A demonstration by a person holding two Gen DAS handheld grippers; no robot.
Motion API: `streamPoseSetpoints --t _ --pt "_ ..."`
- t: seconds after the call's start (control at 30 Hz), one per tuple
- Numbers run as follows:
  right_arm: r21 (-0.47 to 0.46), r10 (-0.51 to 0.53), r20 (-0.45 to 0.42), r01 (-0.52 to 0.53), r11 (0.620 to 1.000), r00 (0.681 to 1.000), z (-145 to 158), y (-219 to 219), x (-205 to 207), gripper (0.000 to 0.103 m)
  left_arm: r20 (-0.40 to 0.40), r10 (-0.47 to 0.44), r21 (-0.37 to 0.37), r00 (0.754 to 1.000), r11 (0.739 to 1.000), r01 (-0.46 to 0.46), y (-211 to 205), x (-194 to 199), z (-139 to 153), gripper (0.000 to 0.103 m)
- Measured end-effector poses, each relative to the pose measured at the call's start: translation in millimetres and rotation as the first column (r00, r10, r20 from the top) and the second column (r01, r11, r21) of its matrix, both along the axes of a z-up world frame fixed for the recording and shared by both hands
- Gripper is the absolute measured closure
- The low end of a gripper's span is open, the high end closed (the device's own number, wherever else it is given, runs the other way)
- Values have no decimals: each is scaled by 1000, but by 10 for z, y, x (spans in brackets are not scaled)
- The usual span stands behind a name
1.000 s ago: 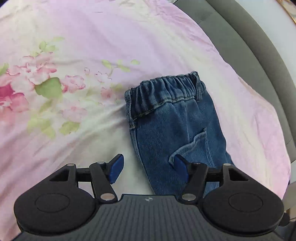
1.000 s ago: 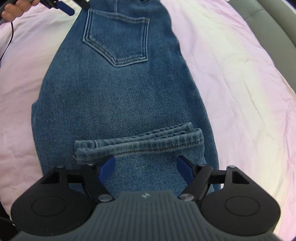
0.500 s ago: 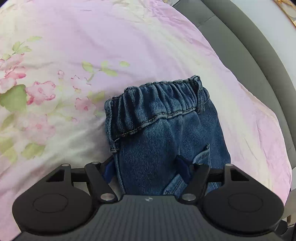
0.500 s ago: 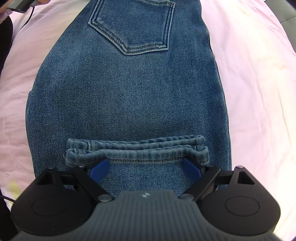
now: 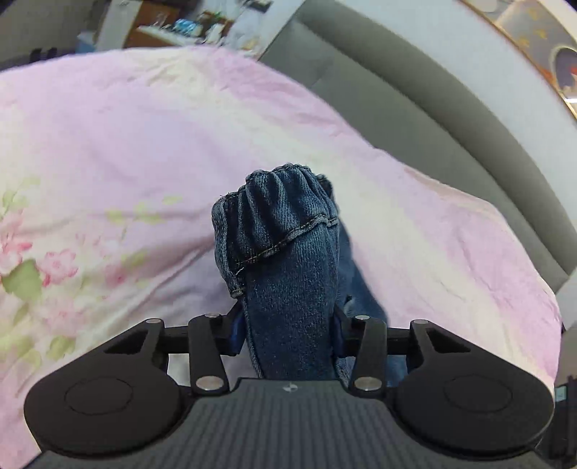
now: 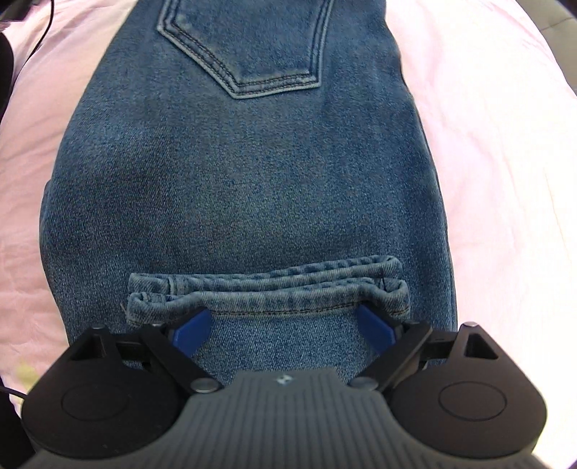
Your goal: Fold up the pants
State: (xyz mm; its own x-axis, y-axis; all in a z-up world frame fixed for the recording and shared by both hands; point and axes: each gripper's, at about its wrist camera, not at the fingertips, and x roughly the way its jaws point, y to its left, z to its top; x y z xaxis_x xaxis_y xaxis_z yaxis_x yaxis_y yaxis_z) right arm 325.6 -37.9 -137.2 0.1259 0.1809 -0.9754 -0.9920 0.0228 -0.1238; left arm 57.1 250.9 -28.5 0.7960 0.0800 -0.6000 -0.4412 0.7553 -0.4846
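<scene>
Denim fills both views. In the left wrist view the left gripper (image 5: 286, 330) has its jaws closing, and the pants (image 5: 285, 259) are bunched right between them: the gathered elastic waistband (image 5: 274, 216) stands up at twelve o'clock from the jaws, pinched into a narrow column, with the blue pads pressing in on the cloth from nine and three o'clock. So that is a grip on the waist end. More denim trails away at four o'clock, down onto the pink floral bedsheet (image 5: 144, 151). A grey padded headboard (image 5: 414, 119) curves across at one to two o'clock.

Over to the right wrist view: the right gripper (image 6: 285, 328) stands with its jaws wide, splayed well apart. The pants (image 6: 249, 173) lie flat on the pink bedsheet (image 6: 497, 151) below it, and the doubled leg hems (image 6: 267, 288) run across just at twelve o'clock of the pads, folded up over the seat of the pants. The hem's ends reach about as far out as each pad; the denim lies between the pads, and they do not pinch it. A back pocket (image 6: 249, 47) shows farther up at twelve o'clock. A dark cable (image 6: 47, 32) crosses the sheet at eleven o'clock.
</scene>
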Motion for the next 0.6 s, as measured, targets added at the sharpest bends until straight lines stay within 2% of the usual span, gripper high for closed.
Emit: streamPoseSetpoints --t 0.07,0.2,0.33,0.47,0.53,0.6 --pt "17 -10 22 10 1000 1000 26 -45 -38 17 27 -35 40 999 999 34 -120 6 171 56" --pt "69 -38 91 32 997 995 158 -188 -179 20 30 -111 144 993 984 106 -469 129 559 57" --pt "129 -170 83 159 979 982 339 -521 -204 21 38 -210 241 977 951 195 -931 253 922 58" --pt "177 -306 72 290 941 949 481 -997 -262 21 36 -331 352 943 887 298 -1550 355 1163 58" --pt "219 -391 55 371 902 919 566 -1266 -278 21 16 -393 424 919 835 350 -1916 404 1172 59" --pt "264 -485 18 464 846 874 656 -1563 -307 21 -19 -449 489 893 775 400 -2275 435 1171 59"
